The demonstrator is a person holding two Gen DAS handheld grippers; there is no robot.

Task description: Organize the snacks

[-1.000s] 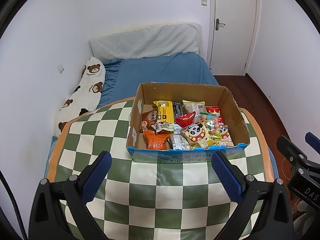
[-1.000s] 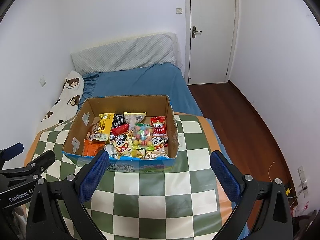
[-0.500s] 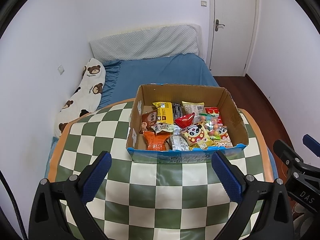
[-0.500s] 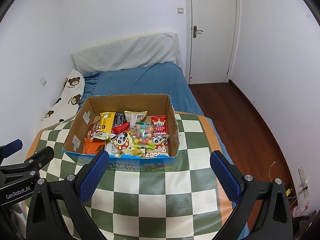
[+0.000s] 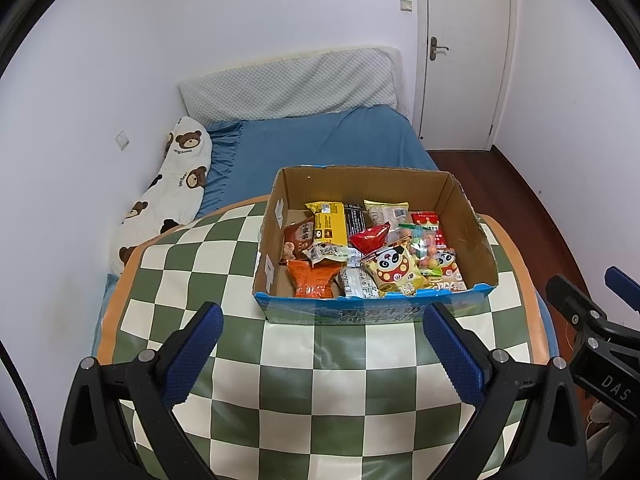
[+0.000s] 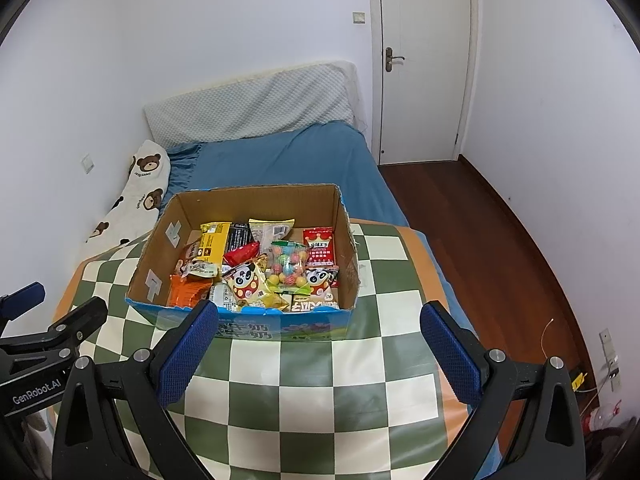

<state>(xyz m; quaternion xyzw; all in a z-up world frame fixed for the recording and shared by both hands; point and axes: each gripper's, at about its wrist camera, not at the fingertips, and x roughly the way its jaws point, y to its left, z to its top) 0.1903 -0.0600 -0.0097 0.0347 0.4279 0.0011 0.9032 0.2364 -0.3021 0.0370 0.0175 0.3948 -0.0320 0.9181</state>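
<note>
An open cardboard box (image 5: pixel 472 232) (image 6: pixel 348 240) with a blue front stands on the checkered table (image 5: pixel 312 380) (image 6: pixel 312 384). It holds several snack packets: an orange packet (image 5: pixel 314 282) (image 6: pixel 188 294), a yellow packet (image 5: pixel 329 224) (image 6: pixel 214 242), a panda packet (image 5: pixel 394 270) (image 6: pixel 248 282), a bag of coloured balls (image 6: pixel 288 266), a red packet (image 6: pixel 318 248). My left gripper (image 5: pixel 320 332) is open and empty, in front of the box. My right gripper (image 6: pixel 318 334) is open and empty, in front of the box's right half.
Behind the table is a bed with a blue sheet (image 5: pixel 320 148), a bear-print pillow (image 5: pixel 168 196) at the left wall and a grey headboard cushion (image 5: pixel 288 88). A white door (image 6: pixel 424 60) and wooden floor (image 6: pixel 480 232) lie to the right.
Both grippers have drifted slightly; the box sits a little higher and nearer in the right wrist view. Both stay open and empty.
</note>
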